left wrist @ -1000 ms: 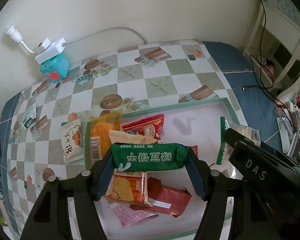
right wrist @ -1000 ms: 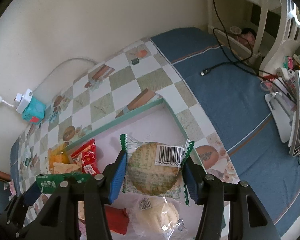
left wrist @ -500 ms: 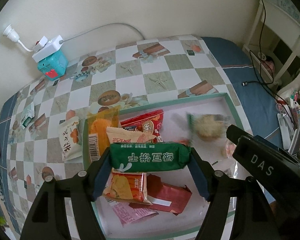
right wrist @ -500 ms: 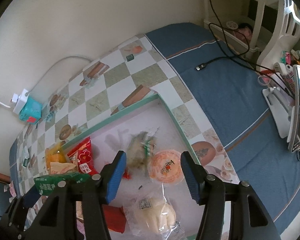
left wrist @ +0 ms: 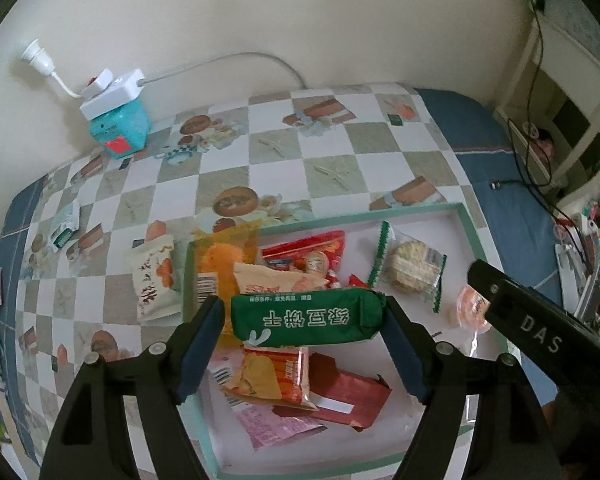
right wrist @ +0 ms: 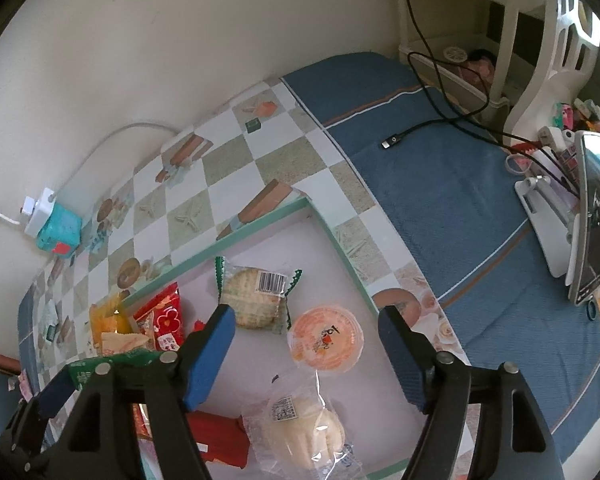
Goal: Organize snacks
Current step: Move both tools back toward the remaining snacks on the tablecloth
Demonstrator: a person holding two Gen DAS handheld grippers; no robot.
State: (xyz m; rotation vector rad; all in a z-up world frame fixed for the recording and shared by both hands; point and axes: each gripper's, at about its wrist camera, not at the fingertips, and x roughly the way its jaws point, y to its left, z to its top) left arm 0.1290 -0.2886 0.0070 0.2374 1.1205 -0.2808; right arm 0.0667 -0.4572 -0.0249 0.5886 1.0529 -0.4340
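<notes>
Green packet [left wrist: 306, 317] bears white Chinese lettering.

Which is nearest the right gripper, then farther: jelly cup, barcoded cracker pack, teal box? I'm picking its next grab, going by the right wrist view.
From the right gripper:
1. Jelly cup, in the tray between the open fingers.
2. Cracker pack, just beyond, nearer the left finger.
3. Teal box, far left by the wall.
</notes>
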